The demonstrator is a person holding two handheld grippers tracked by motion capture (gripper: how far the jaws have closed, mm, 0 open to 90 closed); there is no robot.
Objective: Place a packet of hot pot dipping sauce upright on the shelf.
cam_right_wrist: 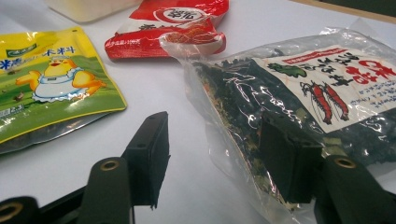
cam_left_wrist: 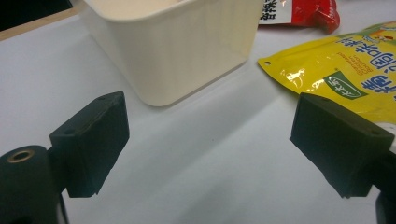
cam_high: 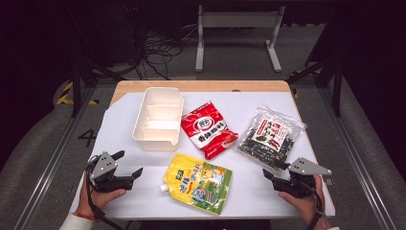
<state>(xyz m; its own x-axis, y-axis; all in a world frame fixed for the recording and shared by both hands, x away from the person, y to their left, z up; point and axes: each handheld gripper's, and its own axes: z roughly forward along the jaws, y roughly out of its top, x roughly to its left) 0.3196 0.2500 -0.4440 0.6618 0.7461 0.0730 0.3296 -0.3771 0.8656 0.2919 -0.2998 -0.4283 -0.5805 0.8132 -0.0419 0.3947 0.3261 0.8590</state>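
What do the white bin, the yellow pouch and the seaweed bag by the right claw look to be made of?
White bin: apparently rigid plastic, cream, smooth with a slight sheen and moulded ribs inside.
Yellow pouch: likely laminated plastic film, glossy, with glare spots, a printed face and a white spout at one corner.
Seaweed bag: thin clear plastic film, crinkled and shiny; the dark contents show through around a paper-like label.
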